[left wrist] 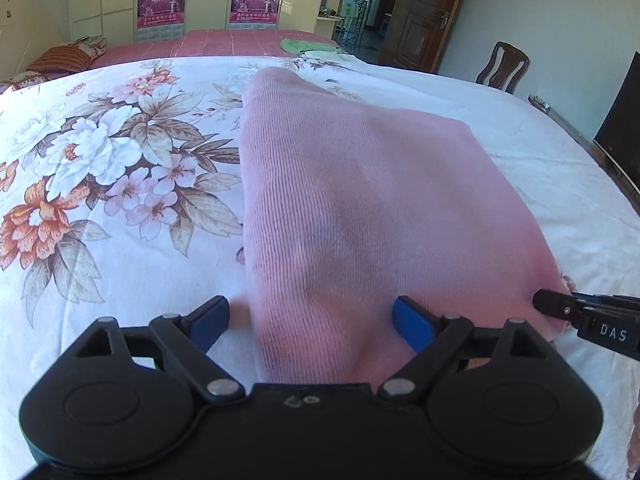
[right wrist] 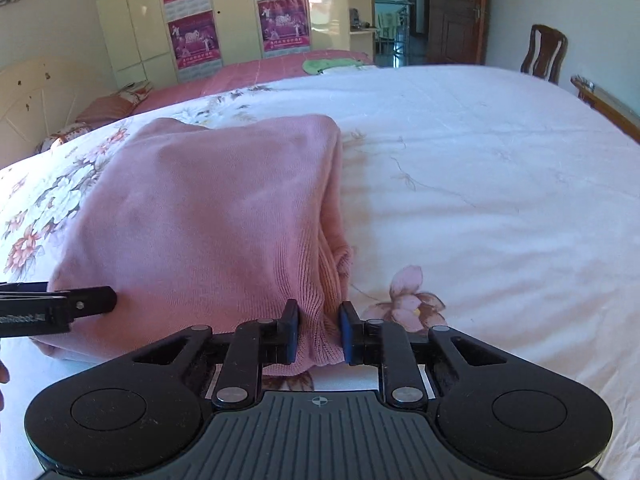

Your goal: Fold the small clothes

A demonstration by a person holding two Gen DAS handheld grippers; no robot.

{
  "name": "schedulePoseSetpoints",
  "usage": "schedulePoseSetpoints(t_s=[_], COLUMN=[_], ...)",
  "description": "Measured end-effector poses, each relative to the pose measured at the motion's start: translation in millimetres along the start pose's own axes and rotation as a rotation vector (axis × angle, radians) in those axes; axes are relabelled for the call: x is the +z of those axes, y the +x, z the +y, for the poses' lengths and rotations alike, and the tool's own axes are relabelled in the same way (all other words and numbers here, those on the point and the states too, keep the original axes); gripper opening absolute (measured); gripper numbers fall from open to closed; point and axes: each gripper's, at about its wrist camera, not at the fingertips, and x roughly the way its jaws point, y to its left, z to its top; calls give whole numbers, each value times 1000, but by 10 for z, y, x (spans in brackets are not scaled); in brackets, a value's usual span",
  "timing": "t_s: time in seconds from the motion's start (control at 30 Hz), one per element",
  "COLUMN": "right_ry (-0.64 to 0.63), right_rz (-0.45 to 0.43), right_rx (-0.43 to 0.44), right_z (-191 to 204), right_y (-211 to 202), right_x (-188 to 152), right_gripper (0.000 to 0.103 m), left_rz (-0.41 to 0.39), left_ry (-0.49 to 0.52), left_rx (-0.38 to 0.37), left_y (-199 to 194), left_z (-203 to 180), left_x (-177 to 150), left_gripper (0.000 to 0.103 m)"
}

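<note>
A folded pink knit garment (left wrist: pixel 360 200) lies on a white floral bedsheet (left wrist: pixel 100 160). My left gripper (left wrist: pixel 312 322) stands open and wide at the garment's near left corner; the cloth runs between its blue pads (left wrist: pixel 412 324) without being pinched. In the right wrist view the same pink garment (right wrist: pixel 208 208) fills the left half. My right gripper (right wrist: pixel 320 338) is shut on its near right corner, the ribbed knit bunched between the pads. Each gripper's black fingertip shows at the edge of the other's view, the right gripper (left wrist: pixel 552 304) and the left gripper (right wrist: pixel 92 300).
The bedsheet (right wrist: pixel 480 180) stretches bare to the right of the garment. Behind it is a second bed with a pink cover (left wrist: pixel 224 42) and a green cloth (left wrist: pixel 308 45). A wooden chair (left wrist: pixel 502 66), a dark door (left wrist: pixel 424 16) and wardrobes (right wrist: pixel 224 12) stand farther back.
</note>
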Motion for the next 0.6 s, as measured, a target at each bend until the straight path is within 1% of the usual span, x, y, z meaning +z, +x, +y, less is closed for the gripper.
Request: schedulePoseSetpoints(t_s=[0.07, 0.13, 0.17, 0.2, 0.23, 0.27, 0.33, 0.43, 0.5, 0.53, 0.57, 0.6], right_ry=[-2, 4, 23, 40, 49, 52, 55, 85, 97, 104, 111, 114], right_rz=[-1, 8, 7, -2, -21, -39, -48, -27, -5, 4, 13, 17], right_rx=[19, 55, 77, 94, 98, 98, 110, 138, 160, 171, 181, 183], right_z=[-32, -81, -122, -164, -193, -218, -257, -317, -328, -337, -339, -336], right_y=[-28, -92, -137, -174, -213, -235, -218, -69, 47, 121, 193, 242], right_x=[14, 57, 90, 136, 187, 240, 365, 510, 580, 619, 655, 684], right_gripper=[20, 21, 24, 29, 44, 56, 57, 58, 58, 60, 67, 71], left_rz=[-4, 14, 15, 10, 2, -6, -9, 4, -7, -13, -18, -18], left_ry=[18, 0, -12, -25, -35, -48, -74, -124, -157, -168, -179, -185], left_rx=[11, -1, -7, -8, -4, 2, 13, 26, 40, 39, 31, 24], left_y=[-15, -63, -100, -140, -180, -211, -227, -156, -124, -109, -76, -43], left_z=[-34, -26, -11, 7, 25, 44, 85, 180, 235, 253, 273, 281], left_x=[-2, 44, 68, 98, 126, 158, 224, 342, 403, 424, 452, 470], left_gripper=[90, 89, 89, 89, 89, 89, 89, 89, 89, 89, 90, 90])
